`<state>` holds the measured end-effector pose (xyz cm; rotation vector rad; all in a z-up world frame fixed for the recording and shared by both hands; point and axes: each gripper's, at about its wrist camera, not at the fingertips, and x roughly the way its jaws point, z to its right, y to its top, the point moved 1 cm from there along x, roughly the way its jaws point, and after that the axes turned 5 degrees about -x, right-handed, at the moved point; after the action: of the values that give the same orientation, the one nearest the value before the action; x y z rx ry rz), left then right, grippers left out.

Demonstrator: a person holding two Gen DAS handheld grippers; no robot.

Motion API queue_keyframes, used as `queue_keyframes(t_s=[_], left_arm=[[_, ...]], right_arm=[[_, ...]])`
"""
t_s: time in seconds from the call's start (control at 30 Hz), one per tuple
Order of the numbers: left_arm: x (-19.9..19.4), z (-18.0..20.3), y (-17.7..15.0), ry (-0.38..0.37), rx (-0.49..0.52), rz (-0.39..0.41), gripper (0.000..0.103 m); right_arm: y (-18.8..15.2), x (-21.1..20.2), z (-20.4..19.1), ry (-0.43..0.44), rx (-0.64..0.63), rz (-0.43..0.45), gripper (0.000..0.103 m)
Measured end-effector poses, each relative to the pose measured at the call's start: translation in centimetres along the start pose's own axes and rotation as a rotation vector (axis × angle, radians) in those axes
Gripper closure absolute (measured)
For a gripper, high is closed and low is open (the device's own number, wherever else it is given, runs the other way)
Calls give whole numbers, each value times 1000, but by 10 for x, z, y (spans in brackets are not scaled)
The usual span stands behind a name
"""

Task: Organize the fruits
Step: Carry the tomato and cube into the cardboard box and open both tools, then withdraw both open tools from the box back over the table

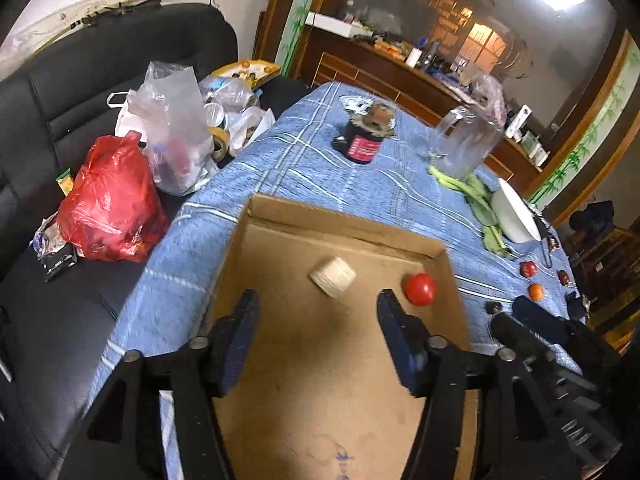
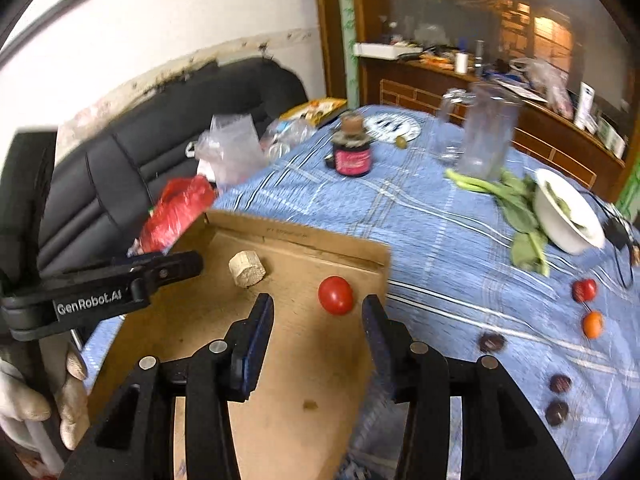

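Collection step: one red fruit lies in the cardboard tray. Both the left gripper and right gripper stand wide, empty. Next move likely: fetch the loose fruits at 3 o'clock.

"GenRobot.AI" is printed on the left hand-held gripper.

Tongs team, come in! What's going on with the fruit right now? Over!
Left tongs and right tongs both open, empty, over the cardboard box. Red tomato in box. Small fruits wait on tablecloth. Cork sits in box too.
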<state>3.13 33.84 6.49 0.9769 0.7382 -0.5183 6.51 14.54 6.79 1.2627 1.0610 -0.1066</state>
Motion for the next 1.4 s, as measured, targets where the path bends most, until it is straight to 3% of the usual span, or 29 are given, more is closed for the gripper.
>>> queue_keyframes(t_s=[0.2, 0.3, 0.37, 0.5, 0.63, 0.87, 1.1, 1.23, 1.4], left_arm=[[16, 19, -37, 10, 55, -22, 39], [24, 28, -45, 88, 115, 7, 38], [30, 32, -49, 137, 151, -20, 38], [34, 23, -58, 154, 169, -98, 38], [22, 2, -59, 173, 152, -86, 38], [-20, -9, -53, 68, 84, -11, 38], [-67, 76, -89, -126, 230, 38, 34], [-55, 118, -116, -186, 297, -10, 32], [-21, 157, -147, -206, 341, -111, 33]], right_arm=[[-37, -63, 35, -15, 101, 62, 50], [-62, -90, 51, -53, 128, 77, 50], [-78, -105, 64, -78, 150, 83, 50], [-110, -137, 103, -121, 240, 98, 50], [-143, -165, 141, -166, 336, 112, 42], [-191, -177, 179, -203, 429, 74, 42], [-211, -163, 171, -114, 442, 54, 42], [-213, -157, 146, -48, 378, 39, 42], [-216, -143, 116, -25, 275, -5, 42]])
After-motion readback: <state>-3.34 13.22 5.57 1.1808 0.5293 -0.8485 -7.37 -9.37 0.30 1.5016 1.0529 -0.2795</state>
